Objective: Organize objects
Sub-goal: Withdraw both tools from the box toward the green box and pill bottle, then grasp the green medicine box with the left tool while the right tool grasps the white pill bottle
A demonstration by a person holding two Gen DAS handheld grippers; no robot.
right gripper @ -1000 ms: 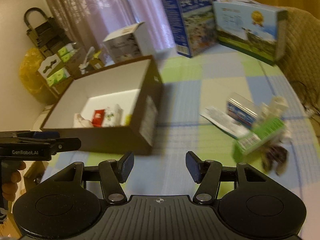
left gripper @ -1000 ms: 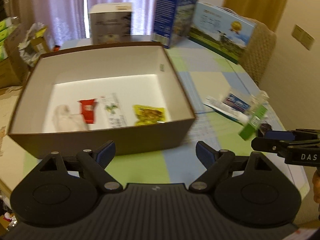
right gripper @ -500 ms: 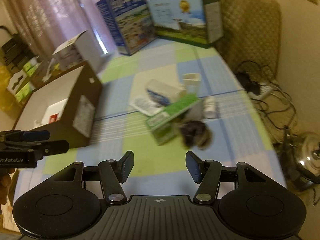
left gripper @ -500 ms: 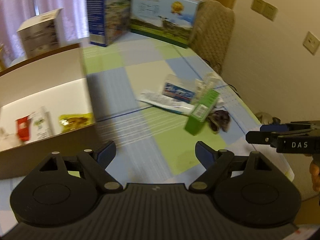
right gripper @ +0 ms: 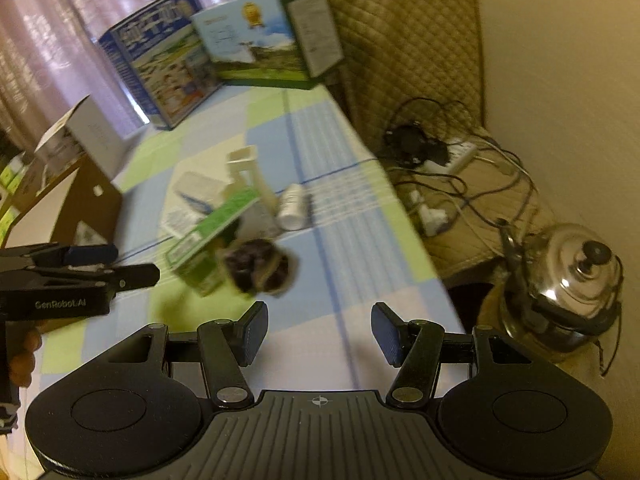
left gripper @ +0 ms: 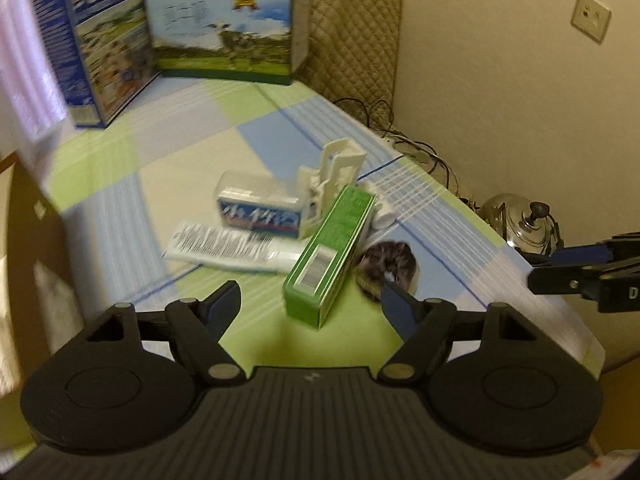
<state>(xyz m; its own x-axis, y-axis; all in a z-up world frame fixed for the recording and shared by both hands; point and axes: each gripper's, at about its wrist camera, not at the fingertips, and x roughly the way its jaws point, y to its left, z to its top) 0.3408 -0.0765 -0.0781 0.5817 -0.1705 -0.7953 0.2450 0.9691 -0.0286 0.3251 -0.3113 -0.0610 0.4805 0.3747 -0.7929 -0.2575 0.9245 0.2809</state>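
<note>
A: Left gripper (left gripper: 310, 306), state? 
B: Fingers spread wide, nothing between them. Held above the checked green, blue and cream tablecloth (left gripper: 188, 152), aimed at the small heap of objects.

A: Nearest object to it? 
B: Long green cardboard carton (left gripper: 330, 254), barcode end toward the camera, lying at a slant just ahead of the gap between the fingertips. Not touching either finger.

A: Rest of the heap? 
B: Dark mottled fuzzy scrunchie-like thing (left gripper: 388, 264) just right of the carton, right fingertip overlapping it in view; contact cannot be judged. Behind the carton: clear plastic box with blue label (left gripper: 258, 210), white flat tube with printed text (left gripper: 228, 246) lying under it, white plastic bracket-shaped piece (left gripper: 334, 174) standing upright, small white cylinder (left gripper: 384, 218) at the far right edge. All blurred.

A: Right gripper (right gripper: 318, 332)? 
B: Also spread apart, empty. Hangs over a pale lilac and blue patch near the table edge. Scrunchie-like thing (right gripper: 258, 266) ahead and left of its left fingertip, apart from it. Green carton (right gripper: 210, 240) further left; white cylinder (right gripper: 292, 206) beyond.

A: Container? 
B: Brown cardboard box with white interior (right gripper: 60, 200) at far left, well apart from the heap.

A: Surroundings? 
B: Two large printed boxes (left gripper: 228, 24) upright at the table's far end; steel kettle (right gripper: 568, 276) off the table to the right.
</note>
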